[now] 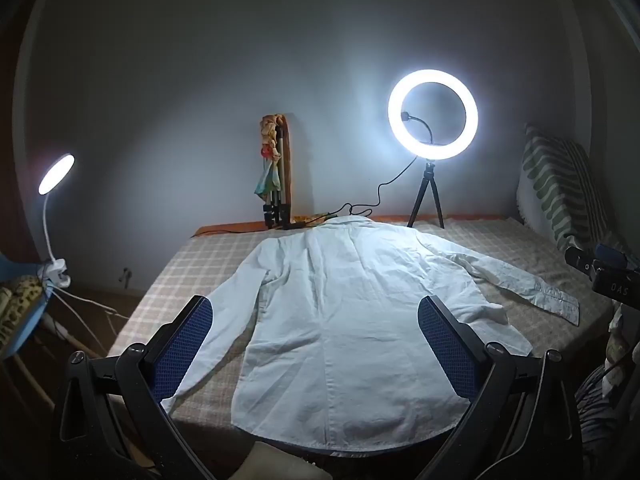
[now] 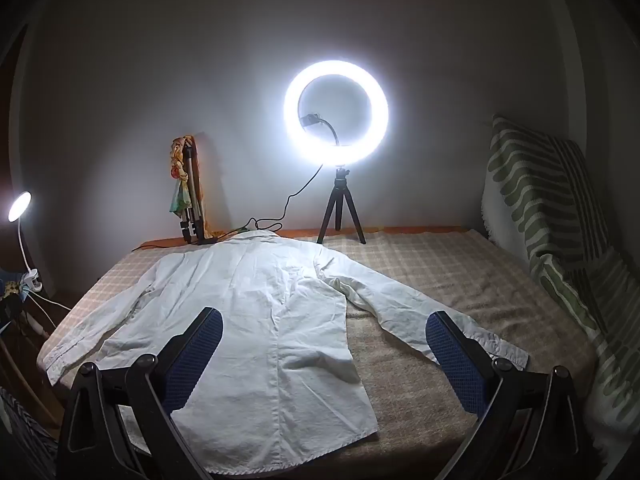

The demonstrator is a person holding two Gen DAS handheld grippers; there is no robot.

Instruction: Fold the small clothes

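A white long-sleeved shirt point(image 1: 340, 320) point(image 2: 256, 320) lies flat, back up, on a checked bed cover point(image 1: 208, 256) point(image 2: 460, 272), collar toward the wall and hem at the near edge. Both sleeves spread outward; the right sleeve point(image 1: 520, 284) point(image 2: 420, 308) angles down to its cuff point(image 2: 508, 352). My left gripper point(image 1: 314, 302) hovers open over the lower body of the shirt, nothing between its blue pads. My right gripper point(image 2: 325, 314) is open too, above the shirt's right side and the right sleeve, touching nothing.
A lit ring light point(image 1: 432, 116) point(image 2: 336, 112) on a small tripod stands at the back of the bed, its cable trailing left. A folded tripod point(image 1: 276, 176) leans on the wall. A striped pillow point(image 2: 536, 200) lies at the right, and a clip lamp point(image 1: 56, 174) glows at the left.
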